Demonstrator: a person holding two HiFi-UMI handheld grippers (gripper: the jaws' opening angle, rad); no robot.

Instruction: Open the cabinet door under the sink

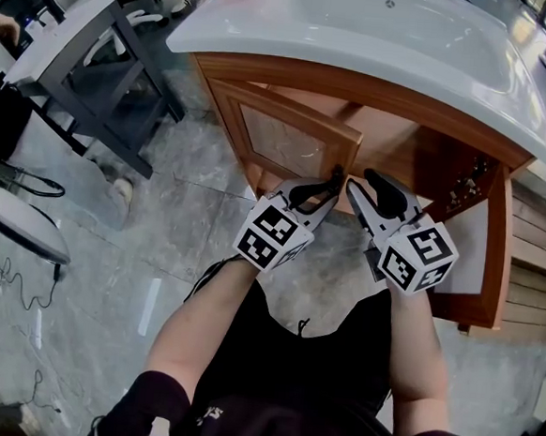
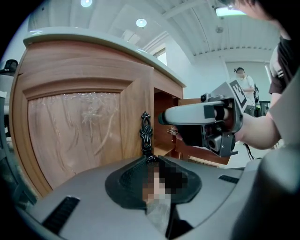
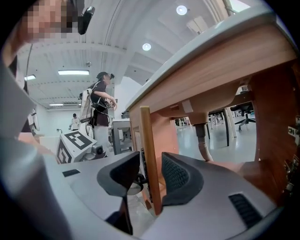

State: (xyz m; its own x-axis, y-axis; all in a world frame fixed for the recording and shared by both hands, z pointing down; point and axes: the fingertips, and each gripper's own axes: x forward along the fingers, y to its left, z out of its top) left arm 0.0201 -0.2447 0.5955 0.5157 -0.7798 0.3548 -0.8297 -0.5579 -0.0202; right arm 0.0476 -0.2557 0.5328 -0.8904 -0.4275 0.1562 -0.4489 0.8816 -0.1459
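My left hand-held gripper [image 2: 151, 160] is clamped on the black handle [image 2: 145, 132] of the cabinet door [image 1: 288, 140] under the sink [image 1: 363, 36], my right hand-held gripper [image 3: 150, 165] has its jaws apart astride the door's edge, and I risk slipping off that thin handle if I pull skewed.

I was working in what looked like a large open test lab, not a home. The sink cabinet [image 1: 289, 138] stood free on a polished grey stone floor [image 1: 160, 222] with no wall behind it. Loose cables [image 1: 33, 182] trailed nearby, and a dark-framed bench [image 1: 77, 23] stood close by. Overhead was a white panelled ceiling with round downlights [image 3: 181, 10] and strip lights [image 3: 72, 72]. Past the cabinet I could see an office chair [image 3: 245, 110]. A person wearing a backpack [image 3: 101, 96] stood further off in the hall, and another person [image 2: 244, 84] stood elsewhere.
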